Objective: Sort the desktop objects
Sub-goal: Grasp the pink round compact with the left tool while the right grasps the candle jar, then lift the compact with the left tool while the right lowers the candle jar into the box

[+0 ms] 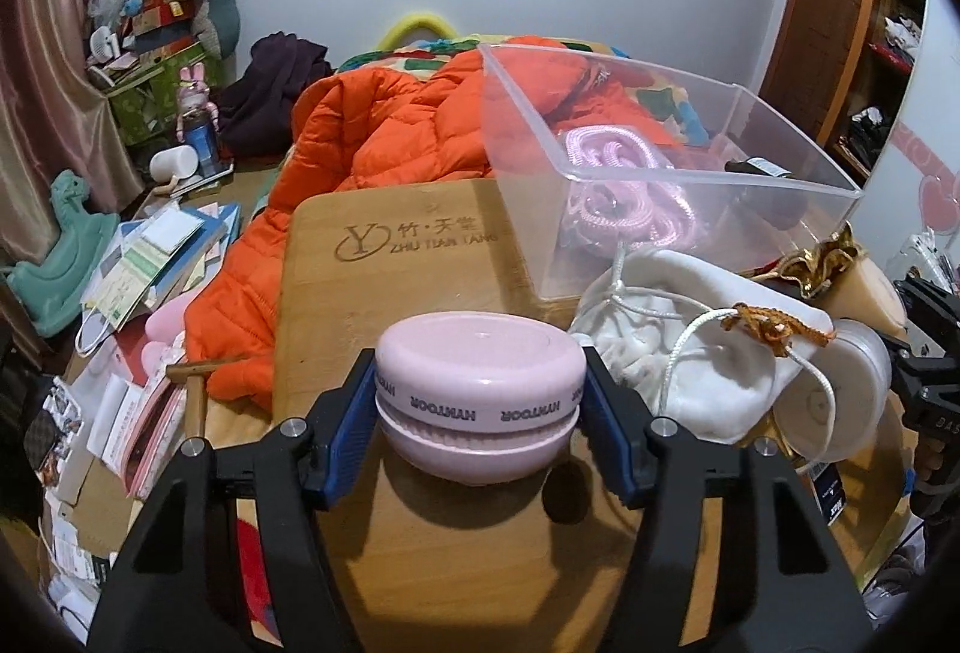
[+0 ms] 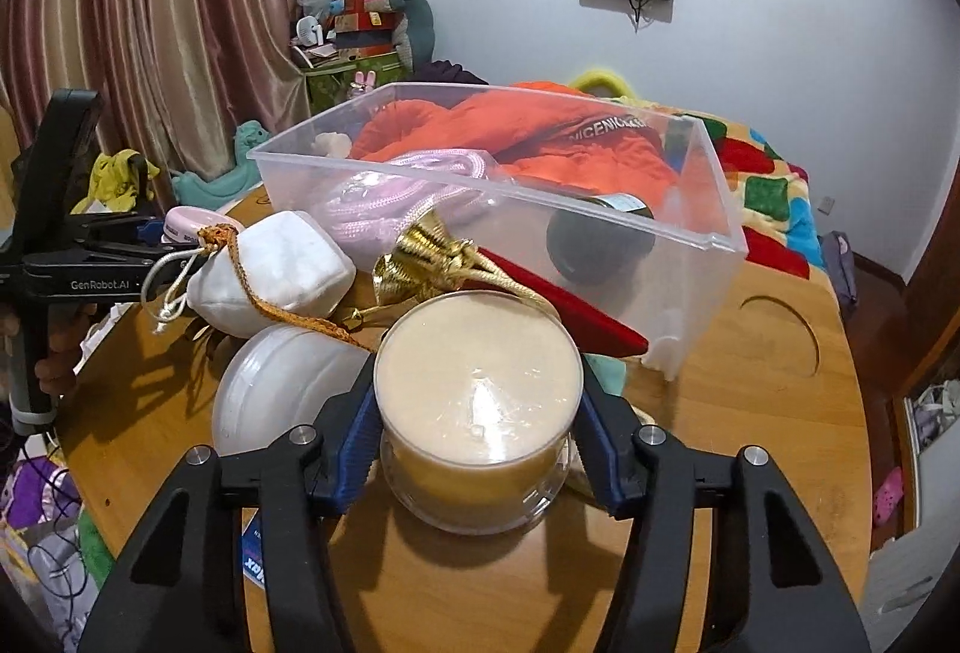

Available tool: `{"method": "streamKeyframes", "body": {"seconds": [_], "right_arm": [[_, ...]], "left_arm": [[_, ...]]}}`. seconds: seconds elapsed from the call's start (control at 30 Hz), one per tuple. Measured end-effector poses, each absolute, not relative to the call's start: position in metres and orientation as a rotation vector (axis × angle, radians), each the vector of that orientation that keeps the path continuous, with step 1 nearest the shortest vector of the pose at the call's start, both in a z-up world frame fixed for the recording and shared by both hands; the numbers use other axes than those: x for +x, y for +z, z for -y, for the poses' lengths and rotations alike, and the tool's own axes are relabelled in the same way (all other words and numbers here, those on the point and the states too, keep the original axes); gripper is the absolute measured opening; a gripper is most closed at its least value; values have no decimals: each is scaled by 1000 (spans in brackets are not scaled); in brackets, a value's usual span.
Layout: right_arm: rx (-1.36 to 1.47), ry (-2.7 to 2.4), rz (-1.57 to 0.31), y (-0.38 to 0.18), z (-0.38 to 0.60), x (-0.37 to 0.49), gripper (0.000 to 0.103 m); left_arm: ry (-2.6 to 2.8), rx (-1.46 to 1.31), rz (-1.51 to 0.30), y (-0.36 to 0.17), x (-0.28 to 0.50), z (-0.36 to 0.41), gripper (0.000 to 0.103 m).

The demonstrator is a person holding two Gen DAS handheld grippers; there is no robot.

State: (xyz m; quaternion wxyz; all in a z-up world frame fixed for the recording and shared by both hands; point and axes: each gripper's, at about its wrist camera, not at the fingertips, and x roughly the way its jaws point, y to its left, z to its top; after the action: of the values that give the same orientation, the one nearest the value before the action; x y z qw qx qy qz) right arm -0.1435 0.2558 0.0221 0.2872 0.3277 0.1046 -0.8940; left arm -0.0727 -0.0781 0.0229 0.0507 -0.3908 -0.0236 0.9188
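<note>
My left gripper (image 1: 478,389) is shut on a pink round case (image 1: 480,353) that rests on the wooden table (image 1: 408,281); its blue pads press on the case's two sides. My right gripper (image 2: 477,389) is shut on a clear jar with a cream lid (image 2: 477,413), which stands on the table's near side. A clear plastic bin (image 2: 690,233) sits behind both, holding a pink rope (image 2: 384,191) and a dark bottle (image 2: 600,239). Between the grippers lie a white drawstring pouch (image 1: 690,353) and a white round case (image 2: 276,389).
Gold bells (image 2: 432,245) and a red box (image 2: 576,311) lean against the bin's front wall. An orange jacket (image 1: 372,143) lies on the bed behind the table. Books and papers (image 1: 156,257) are piled off the table's left edge.
</note>
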Motion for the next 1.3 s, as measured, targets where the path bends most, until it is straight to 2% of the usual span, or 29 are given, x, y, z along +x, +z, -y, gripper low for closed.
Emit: {"method": "streamKeyframes", "body": {"seconds": [0.2, 0.63, 0.9, 1.3], "right_arm": [[891, -2394, -249, 23, -268, -134, 54], [918, -2392, -151, 30, -298, -115, 54], [911, -2388, -164, 34, -309, -100, 54], [807, -2427, -118, 72, -320, -109, 54]], "left_arm": [[2819, -1197, 132, 25, -59, 90, 63], [2846, -1091, 123, 53, -28, 77, 63], [2828, -1016, 101, 69, -19, 55, 63], [2827, -902, 111, 98, -16, 34, 63]]}}
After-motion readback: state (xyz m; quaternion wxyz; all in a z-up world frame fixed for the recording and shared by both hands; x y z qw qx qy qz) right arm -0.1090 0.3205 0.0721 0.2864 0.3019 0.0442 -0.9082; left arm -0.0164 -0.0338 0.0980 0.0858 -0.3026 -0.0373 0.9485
